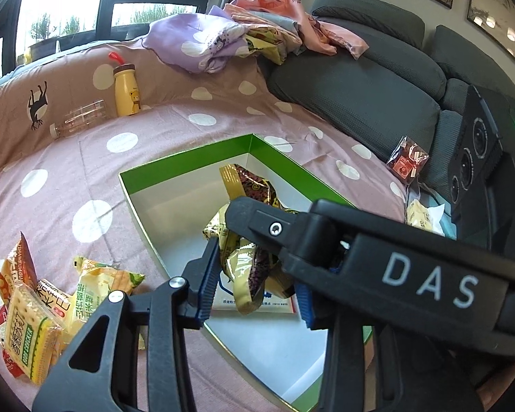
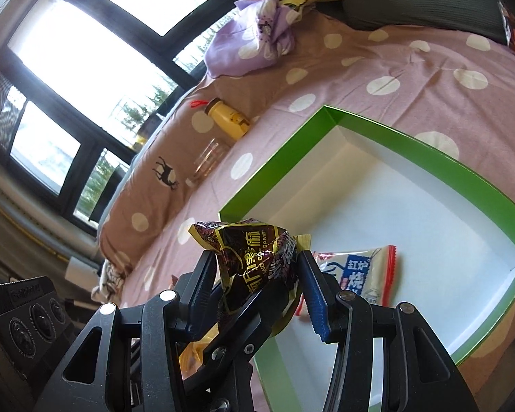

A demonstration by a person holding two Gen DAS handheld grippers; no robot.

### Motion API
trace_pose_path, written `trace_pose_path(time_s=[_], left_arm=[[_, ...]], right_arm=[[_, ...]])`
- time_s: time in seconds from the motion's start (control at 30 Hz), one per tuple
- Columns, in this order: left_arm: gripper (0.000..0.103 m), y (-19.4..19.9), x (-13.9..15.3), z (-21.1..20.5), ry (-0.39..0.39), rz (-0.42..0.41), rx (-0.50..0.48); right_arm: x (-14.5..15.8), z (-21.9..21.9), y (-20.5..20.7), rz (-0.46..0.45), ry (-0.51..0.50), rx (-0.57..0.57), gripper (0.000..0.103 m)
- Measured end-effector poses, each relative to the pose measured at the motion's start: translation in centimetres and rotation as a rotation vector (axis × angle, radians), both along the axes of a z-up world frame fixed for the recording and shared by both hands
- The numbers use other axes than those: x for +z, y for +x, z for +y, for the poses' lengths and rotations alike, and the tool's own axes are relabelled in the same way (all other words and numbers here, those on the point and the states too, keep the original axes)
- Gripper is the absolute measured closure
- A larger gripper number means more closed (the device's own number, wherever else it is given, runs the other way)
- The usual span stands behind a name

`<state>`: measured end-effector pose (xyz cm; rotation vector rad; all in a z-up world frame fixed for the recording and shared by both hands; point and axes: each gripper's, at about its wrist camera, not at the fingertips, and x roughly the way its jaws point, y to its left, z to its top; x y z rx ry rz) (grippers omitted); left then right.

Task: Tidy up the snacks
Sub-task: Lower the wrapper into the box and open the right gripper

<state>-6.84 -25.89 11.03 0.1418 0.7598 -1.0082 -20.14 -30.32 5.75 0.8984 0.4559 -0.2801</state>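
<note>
Right gripper (image 2: 257, 281): jaws clamped on a crumpled dark-and-gold snack packet (image 2: 254, 257), held above the near left corner of the green-walled box (image 2: 429, 161). Left gripper (image 1: 254, 288): jaws set wide on either side of the same packet; cannot tell whether the pads press it. One white-and-blue packet with red edges (image 2: 360, 274) lying flat on the white floor of the box, near side. Box resting on a pink polka-dot bed (image 1: 154, 130). Cracker packets (image 1: 34, 326) heaped on the bed left of the box. Yellow bottle (image 1: 127, 89) upright at far left.
</note>
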Motion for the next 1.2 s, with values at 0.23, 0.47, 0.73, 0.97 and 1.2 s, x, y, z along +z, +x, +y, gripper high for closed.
trace_pose_path(time_s=[0.23, 0.47, 0.73, 0.97, 1.2], left_arm=[[0.064, 0.3, -0.7, -1.3, 0.027, 0.042, 0.008], [0.064, 0.2, -1.2, -2.1, 0.047, 0.066, 0.002], [0.064, 0.1, -2.1, -3.2, 0.087, 0.089, -0.001], [0.064, 0.3, -2.7, -3.8, 0.117, 0.092, -0.011], [0.064, 0.6, -3.0, -3.9, 0.127, 0.107, -0.003]], right_arm=[[-0.6, -0.8, -0.2, 0.019, 0.038, -0.029, 0.050], [-1.3, -1.7, -0.6, 0.032, 0.080, -0.056, 0.050], [-2.3, -2.6, -1.1, 0.078, 0.128, -0.114, 0.050], [-2.9, -3.0, -1.2, 0.095, 0.164, -0.125, 0.050], [-2.9, -2.9, -1.0, 0.113, 0.158, -0.140, 0.050]])
